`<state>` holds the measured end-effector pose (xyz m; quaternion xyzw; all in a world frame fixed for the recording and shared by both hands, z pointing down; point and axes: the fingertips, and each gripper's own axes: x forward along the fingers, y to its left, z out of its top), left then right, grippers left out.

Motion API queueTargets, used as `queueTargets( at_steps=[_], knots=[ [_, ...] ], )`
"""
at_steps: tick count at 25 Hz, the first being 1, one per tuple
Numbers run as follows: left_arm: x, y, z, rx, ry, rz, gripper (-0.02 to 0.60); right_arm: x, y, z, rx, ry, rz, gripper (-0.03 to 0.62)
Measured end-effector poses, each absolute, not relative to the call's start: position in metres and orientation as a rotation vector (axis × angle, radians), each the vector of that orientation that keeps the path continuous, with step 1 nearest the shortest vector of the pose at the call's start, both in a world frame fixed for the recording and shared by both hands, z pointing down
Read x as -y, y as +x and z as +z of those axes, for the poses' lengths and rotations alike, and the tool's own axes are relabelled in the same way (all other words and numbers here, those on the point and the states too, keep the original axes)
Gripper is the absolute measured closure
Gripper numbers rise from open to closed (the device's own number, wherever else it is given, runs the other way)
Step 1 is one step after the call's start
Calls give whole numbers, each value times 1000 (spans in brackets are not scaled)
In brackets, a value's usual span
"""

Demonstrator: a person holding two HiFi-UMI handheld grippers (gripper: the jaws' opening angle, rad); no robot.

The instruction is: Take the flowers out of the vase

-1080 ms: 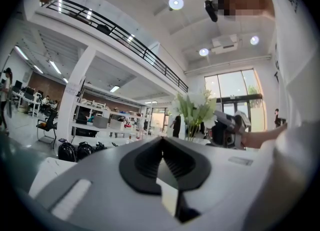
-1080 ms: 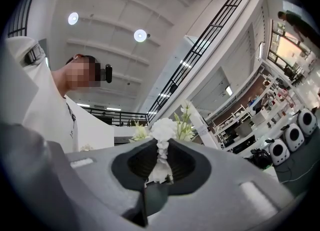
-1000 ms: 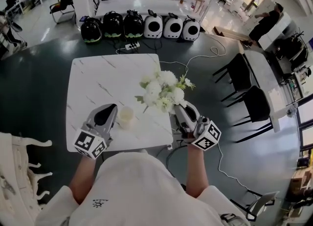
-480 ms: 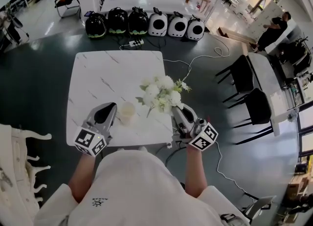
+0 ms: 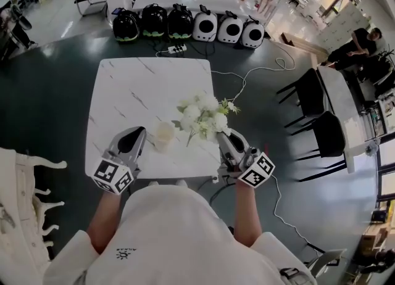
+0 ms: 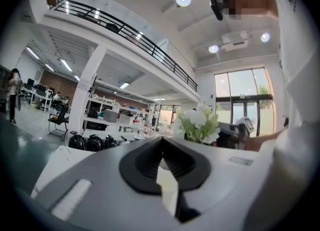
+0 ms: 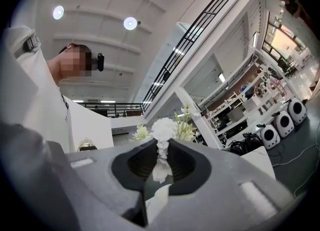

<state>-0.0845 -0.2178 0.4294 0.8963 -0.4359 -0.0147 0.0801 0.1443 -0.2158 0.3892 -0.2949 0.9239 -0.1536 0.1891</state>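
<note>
A bunch of white flowers with green leaves (image 5: 202,116) hangs over the right half of the white marble table (image 5: 142,86), clear of the vase. My right gripper (image 5: 223,134) is shut on its stems; in the right gripper view a white sprig (image 7: 163,147) runs between the closed jaws and the blooms (image 7: 164,127) stand just past them. The small cream vase (image 5: 164,134) stands upright near the table's front edge, left of the flowers. My left gripper (image 5: 143,131) lies level with its tip just left of the vase and its jaws together. In the left gripper view, the flowers (image 6: 197,125) show to the right.
Two black chairs (image 5: 308,92) stand right of the table beside another white table (image 5: 336,105). A white cable (image 5: 259,71) and a power strip (image 5: 176,48) lie on the dark floor behind. A row of black and white carriers (image 5: 185,24) lines the far side.
My right gripper and the flowers have sunk a little toward the table. My left gripper has drawn back slightly from the vase.
</note>
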Motion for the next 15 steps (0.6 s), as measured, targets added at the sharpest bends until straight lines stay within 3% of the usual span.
queueTargets(
  at_steps=[15],
  knots=[
    [217,-89,436,1298,2673,-26,592,217,147,406,-2610,-887,-464,548]
  ],
)
